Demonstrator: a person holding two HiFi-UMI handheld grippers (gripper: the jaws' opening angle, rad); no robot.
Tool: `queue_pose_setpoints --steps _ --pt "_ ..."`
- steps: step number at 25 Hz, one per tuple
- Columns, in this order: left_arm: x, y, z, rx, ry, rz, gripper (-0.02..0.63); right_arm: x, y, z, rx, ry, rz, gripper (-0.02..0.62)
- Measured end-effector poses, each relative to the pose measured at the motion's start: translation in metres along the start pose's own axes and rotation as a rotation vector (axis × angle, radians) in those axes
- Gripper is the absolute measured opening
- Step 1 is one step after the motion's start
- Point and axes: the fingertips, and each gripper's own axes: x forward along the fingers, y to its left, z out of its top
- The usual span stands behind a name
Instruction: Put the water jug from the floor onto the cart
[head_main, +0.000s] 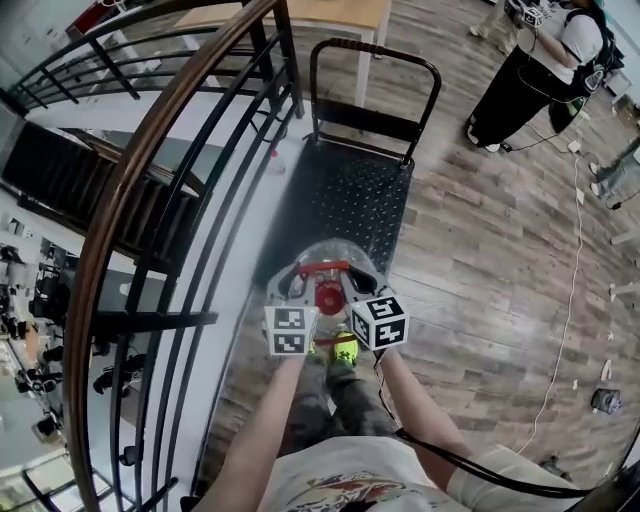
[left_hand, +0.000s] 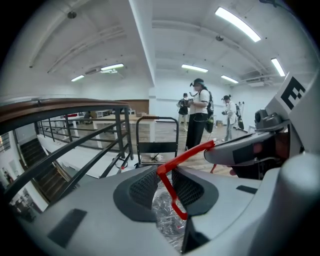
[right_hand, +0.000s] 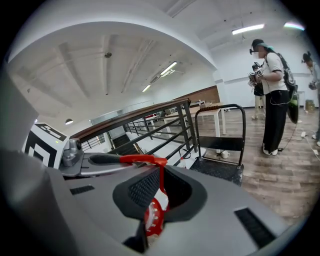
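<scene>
**Water jug carried by its handle at the near end of the cart**

Water jug of clear, crinkled plastic (head_main: 325, 255) hangs from its thin red plastic carrying handle (head_main: 322, 267), its red screw cap (head_main: 327, 293) facing the person. It sits over the near edge of the black flatbed cart (head_main: 350, 195); whether its base touches the deck cannot be told.

The left gripper (head_main: 292, 290) and the right gripper (head_main: 358, 288) sit side by side, almost touching, each pointing forward and down. In the left gripper view the red strap runs between the black ribbed pads (left_hand: 142, 187), which pinch it with the clear jug body showing below. In the right gripper view the jaws are pressed nearly together on the same strap, just above the red cap.

The cart's studded deck is bare, and its black tubular push bar (head_main: 375, 50) stands upright at the far end. A black metal railing with a brown wooden handrail (head_main: 150, 150) runs along the left. A person in dark trousers (head_main: 530, 80) stands well apart on the wood-plank floor (head_main: 480, 260).
</scene>
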Motion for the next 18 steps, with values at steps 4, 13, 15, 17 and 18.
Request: queue_pose_setpoints --steps 4,13,15,17,18 --pt "0.019 0.015 -0.001 0.022 0.008 -0.024 0.094 0.022 -0.006 -0.001 0.021 0.005 -0.02 0.032" --pt "0.066 0.028 -0.014 0.058 0.044 -0.092 0.093 0.06 -0.033 -0.016 0.084 0.028 -0.069 0.031" --pt "0.082 0.03 -0.018 0.053 0.057 -0.101 0.094 0.07 -0.043 -0.021 0.093 0.039 -0.077 0.031" --pt "0.096 0.033 -0.023 0.048 0.069 -0.106 0.094 0.082 -0.052 -0.025 0.1 0.048 -0.083 0.031" --pt "0.104 0.035 -0.025 0.047 0.073 -0.109 0.094 0.089 -0.056 -0.027 0.104 0.05 -0.086 0.031"
